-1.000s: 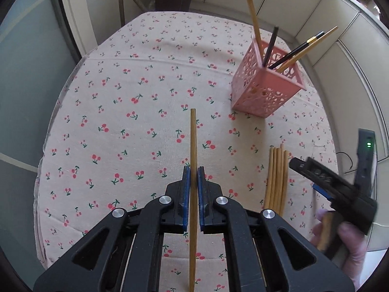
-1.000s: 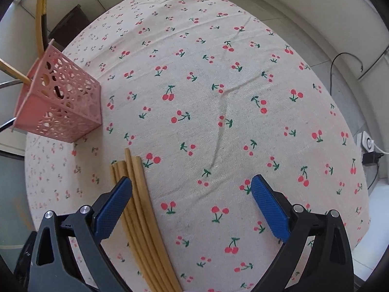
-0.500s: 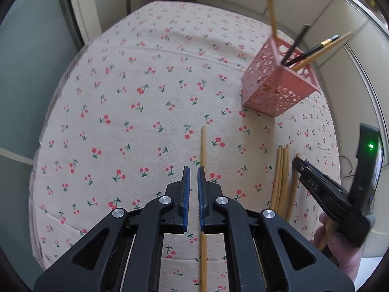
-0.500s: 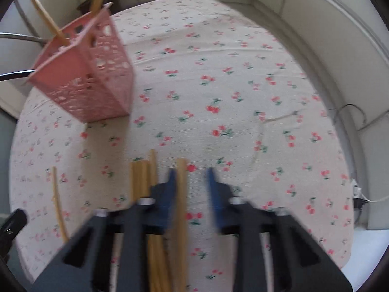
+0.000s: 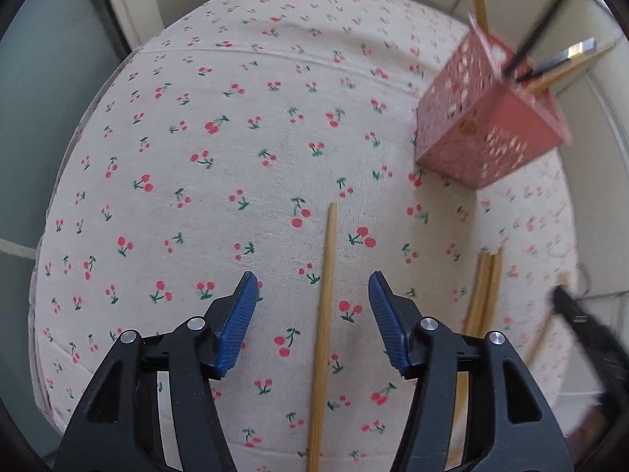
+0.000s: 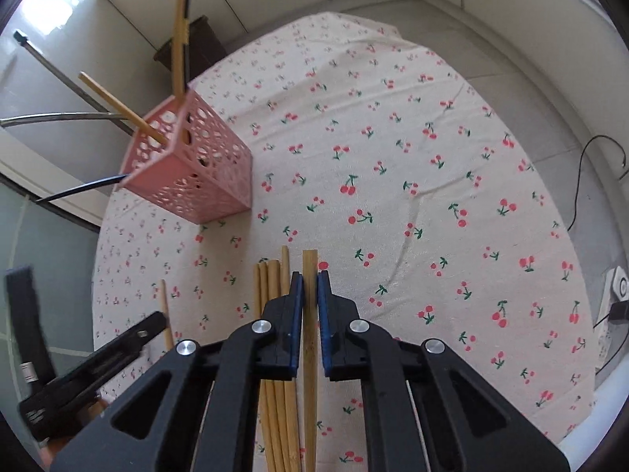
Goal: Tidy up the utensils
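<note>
Opening, the left gripper (image 5: 312, 316) has let its chopstick (image 5: 323, 326) drop onto the cherry-print tablecloth (image 5: 236, 137); the right gripper (image 6: 310, 295), wide before, now pinches one wooden stick (image 6: 310, 271) beside the bundle (image 6: 271, 275).

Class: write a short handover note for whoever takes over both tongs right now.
Left tongs: jaws opening, a single chopstick lies loose on the cherry cloth between them.
Right tongs: shut on one flat chopstick, beside the loose bundle.
Pink basket already holds several utensils.
Left: basket the held stick, the bundle, the single one.
</note>
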A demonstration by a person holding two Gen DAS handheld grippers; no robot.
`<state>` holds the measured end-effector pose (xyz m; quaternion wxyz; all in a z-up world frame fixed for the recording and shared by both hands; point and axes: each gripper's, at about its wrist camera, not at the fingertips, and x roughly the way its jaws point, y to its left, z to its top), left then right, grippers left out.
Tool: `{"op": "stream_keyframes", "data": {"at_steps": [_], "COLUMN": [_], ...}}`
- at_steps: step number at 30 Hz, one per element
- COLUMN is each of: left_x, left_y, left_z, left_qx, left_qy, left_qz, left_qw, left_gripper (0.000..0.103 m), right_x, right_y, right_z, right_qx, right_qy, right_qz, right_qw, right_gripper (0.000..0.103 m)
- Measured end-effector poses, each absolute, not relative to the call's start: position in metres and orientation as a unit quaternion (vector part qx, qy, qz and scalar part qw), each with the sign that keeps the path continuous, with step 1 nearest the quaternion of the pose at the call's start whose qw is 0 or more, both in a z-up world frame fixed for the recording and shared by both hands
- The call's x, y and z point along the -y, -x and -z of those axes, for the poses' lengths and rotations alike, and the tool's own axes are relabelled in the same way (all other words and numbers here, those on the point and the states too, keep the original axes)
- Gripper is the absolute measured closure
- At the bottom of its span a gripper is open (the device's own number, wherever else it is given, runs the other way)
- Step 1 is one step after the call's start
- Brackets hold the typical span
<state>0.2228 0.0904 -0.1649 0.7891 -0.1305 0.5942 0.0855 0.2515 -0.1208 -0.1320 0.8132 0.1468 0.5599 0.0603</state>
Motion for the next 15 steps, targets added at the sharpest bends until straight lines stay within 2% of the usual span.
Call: {"op": "stream_keyframes", "data": {"at_steps": [3, 4, 5, 6, 7, 11, 15], "left_x": [-0.074, -0.071, -0.068, -0.067, -0.067, -0.077, -0.083], "left_y": [-0.222, -0.222, -0.221, -0.22, -0.22, -0.213, -0.195], "left_z": [0.175, 0.175, 0.174, 0.172, 0.172, 0.169, 0.142], "left_qx": [-0.592, -0.589, -0.587, -0.585, -0.585, -0.575, -0.54], "left_qy": [0.072, 0.064, 0.063, 0.063, 0.066, 0.122, 0.16], "left_qz": [-0.096, -0.094, -0.083, -0.075, -0.069, -0.032, 0.006], "left_qw": [0.797, 0.8, 0.803, 0.805, 0.805, 0.808, 0.826], "left_gripper": [0.05, 0.055, 0.07, 0.092, 0.098, 0.098, 0.098], "right_x": [0.122, 0.122, 0.124, 0.126, 0.129, 0.139, 0.151], "right_y": [-0.248, -0.246, -0.243, -0.241, -0.238, -0.226, -0.213], "right_z": [0.119, 0.117, 0.111, 0.107, 0.103, 0.089, 0.067], "right_qx": [-0.541, -0.537, -0.53, -0.526, -0.52, -0.5, -0.471], "right_qy": [-0.146, -0.147, -0.149, -0.151, -0.154, -0.17, -0.188], "right_qz": [-0.069, -0.071, -0.076, -0.08, -0.084, -0.098, -0.113], "right_qw": [0.825, 0.828, 0.831, 0.833, 0.836, 0.844, 0.855], "right_gripper": [0.095, 0.095, 0.095, 0.095, 0.095, 0.095, 0.095]}}
